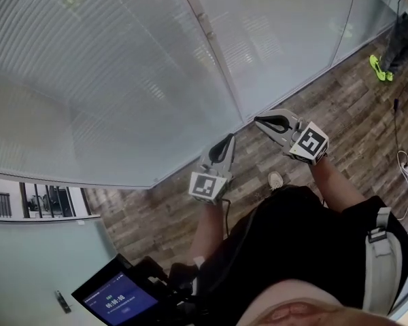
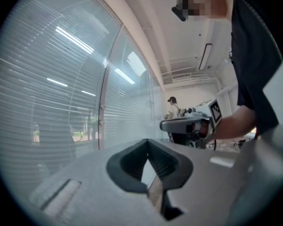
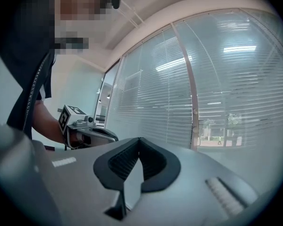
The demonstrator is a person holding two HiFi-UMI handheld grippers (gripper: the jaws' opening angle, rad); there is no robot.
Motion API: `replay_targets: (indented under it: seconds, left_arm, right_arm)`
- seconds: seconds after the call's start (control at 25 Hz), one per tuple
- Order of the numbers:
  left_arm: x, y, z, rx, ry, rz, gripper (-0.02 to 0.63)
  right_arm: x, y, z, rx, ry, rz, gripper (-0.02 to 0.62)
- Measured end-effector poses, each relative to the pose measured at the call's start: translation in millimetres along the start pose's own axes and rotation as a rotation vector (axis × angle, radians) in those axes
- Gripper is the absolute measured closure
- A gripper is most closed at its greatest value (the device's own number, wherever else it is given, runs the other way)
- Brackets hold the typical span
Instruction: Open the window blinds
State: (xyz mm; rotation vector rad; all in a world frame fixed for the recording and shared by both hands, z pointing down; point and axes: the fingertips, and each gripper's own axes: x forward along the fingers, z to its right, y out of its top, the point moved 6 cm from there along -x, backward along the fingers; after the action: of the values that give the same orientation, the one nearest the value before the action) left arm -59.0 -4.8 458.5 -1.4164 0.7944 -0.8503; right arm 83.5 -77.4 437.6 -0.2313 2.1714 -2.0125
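Blinds (image 1: pixel 115 73) lie straight ahead of both units, behind floor-to-ceiling glass (image 1: pixel 292 32). Slats are thin, pale and horizontal, with the long axis along the wall, and they're tilted closed. Left hand-held gripper (image 1: pixel 229 140) and right hand-held gripper (image 1: pixel 260 121) are both clenched with nothing between the dark ribbed pads (image 3: pixel 114 163). Both are held level, noses toward the glass. Post (image 1: pixel 209 43) between the panels carries small fittings (image 3: pixel 194 126); can't tell if they drive the slats. No cord or wand in sight. Right one looks nearer the post, so my guess is it leads. Floor (image 1: pixel 340 128) is wood plank.
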Motion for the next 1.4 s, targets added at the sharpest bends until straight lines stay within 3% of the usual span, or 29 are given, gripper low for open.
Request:
replay_targets:
  seconds: [0.24,0.44,0.72,0.92,1.2,1.4]
  left_arm:
    - [24,18,-17,0.023,0.05,0.015,0.603]
    - [55,11,-46,0.006,0.104,-0.009,0.603]
    - [67,25,-60,0.044,0.162,0.006,0.603]
    - [92,14,-73,0.037,0.2,-0.013,0.603]
    - [84,15,-75,0.013,0.231,-0.013,0.603]
    - [86,15,-74,0.029,0.209,0.005,0.603]
  right_arm:
    - [9,6,35,-0.002,0.032,0.008,0.59]
    - [32,-5,77,0.025,0.07,0.011,0.589]
    - [54,-2,96,0.013,0.129,0.027,0.589]
    - [63,-16,133,0.01,0.146,0.033,0.589]
    - [64,-5,128,0.037,0.147,0.057,0.589]
    - [62,-4,127,-0.011,0.138,0.05,0.589]
